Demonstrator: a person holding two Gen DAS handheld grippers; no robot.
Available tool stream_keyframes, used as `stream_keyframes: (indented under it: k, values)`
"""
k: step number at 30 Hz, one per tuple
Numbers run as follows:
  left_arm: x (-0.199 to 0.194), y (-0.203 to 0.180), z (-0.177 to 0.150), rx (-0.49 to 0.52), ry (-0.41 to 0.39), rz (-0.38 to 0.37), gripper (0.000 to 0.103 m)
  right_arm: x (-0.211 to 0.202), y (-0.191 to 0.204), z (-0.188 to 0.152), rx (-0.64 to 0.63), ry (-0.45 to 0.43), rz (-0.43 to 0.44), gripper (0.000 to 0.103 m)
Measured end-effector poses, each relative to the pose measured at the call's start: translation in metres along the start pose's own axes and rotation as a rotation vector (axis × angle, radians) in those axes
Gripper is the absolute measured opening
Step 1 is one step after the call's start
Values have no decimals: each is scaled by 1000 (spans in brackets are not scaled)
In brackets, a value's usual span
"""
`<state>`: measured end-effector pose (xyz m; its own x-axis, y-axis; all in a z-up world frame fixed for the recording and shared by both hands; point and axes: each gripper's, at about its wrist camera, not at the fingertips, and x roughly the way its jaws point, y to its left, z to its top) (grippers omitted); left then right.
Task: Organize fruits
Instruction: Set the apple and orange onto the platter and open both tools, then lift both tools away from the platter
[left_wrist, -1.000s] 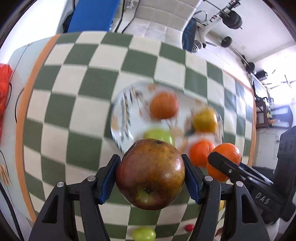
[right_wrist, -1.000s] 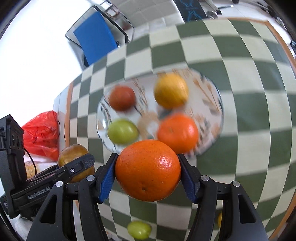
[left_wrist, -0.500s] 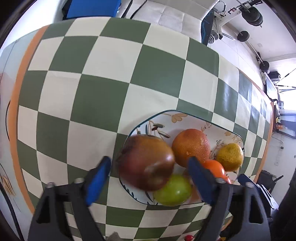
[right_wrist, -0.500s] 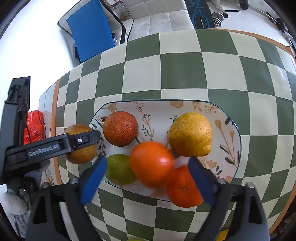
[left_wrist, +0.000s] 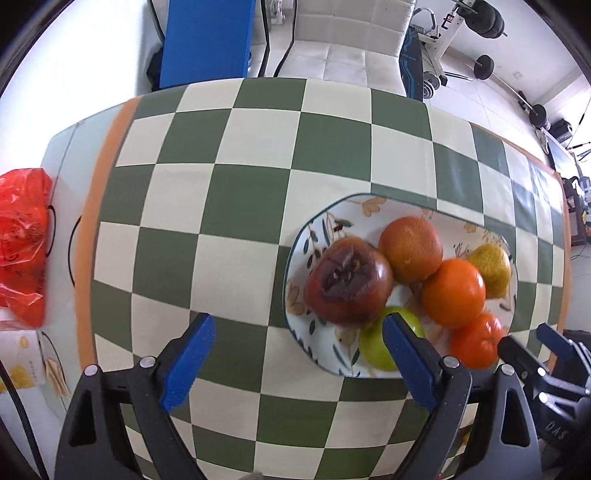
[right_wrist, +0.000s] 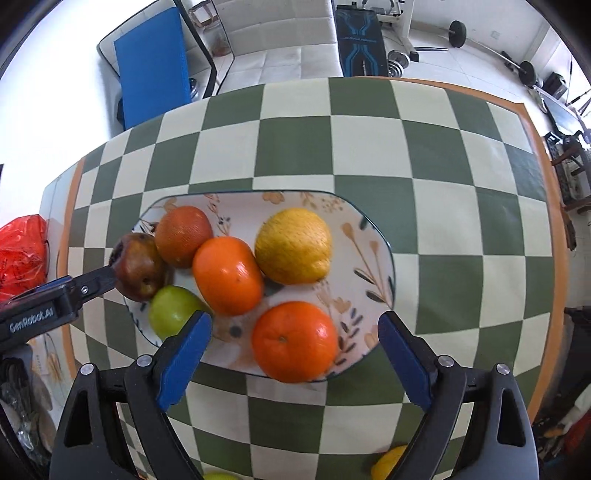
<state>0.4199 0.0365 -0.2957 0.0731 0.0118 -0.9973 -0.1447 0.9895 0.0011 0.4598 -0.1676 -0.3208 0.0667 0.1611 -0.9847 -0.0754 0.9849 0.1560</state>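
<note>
A floral plate (left_wrist: 314, 229) (right_wrist: 369, 236) on the checkered table holds several fruits. The brown-red apple (left_wrist: 349, 280) (right_wrist: 138, 266) lies at its left edge, beside a dark orange (left_wrist: 410, 249) (right_wrist: 183, 236), a bright orange (left_wrist: 453, 293) (right_wrist: 227, 275), a yellow citrus (left_wrist: 493, 264) (right_wrist: 293, 245), a green fruit (left_wrist: 373, 347) (right_wrist: 171, 310) and another orange (left_wrist: 476, 339) (right_wrist: 295, 341). My left gripper (left_wrist: 297, 356) is open and empty, near side of the plate. My right gripper (right_wrist: 295, 356) is open and empty above the plate's near edge.
A red plastic bag (left_wrist: 22, 243) (right_wrist: 20, 254) lies at the table's left end, with a small box (left_wrist: 22, 373) near it. A yellow fruit (right_wrist: 388, 461) and a green fruit (right_wrist: 218, 476) lie on the table near me.
Both grippers have opened and pulled back. The apple left my left gripper and the bright orange left my right gripper; both now lie on the plate.
</note>
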Motion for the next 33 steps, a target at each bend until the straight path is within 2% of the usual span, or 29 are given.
stream_keyframes:
  k: [7, 14, 17, 33]
  values:
    - [-19, -4, -36, 2, -55, -1, 93, -16, -11, -31, 14, -40, -42, 94]
    - [-60, -15, -70, 34, -176, 21, 93, -54, -15, -57, 2, -122, -77, 94]
    - [-75, -15, -82, 30, -201, 4, 93, -73, -14, -71, -13, -162, -87, 94]
    - [-142, -19, -152, 62, -333, 3, 93, -159, -10, -148, -3, -291, -47, 94]
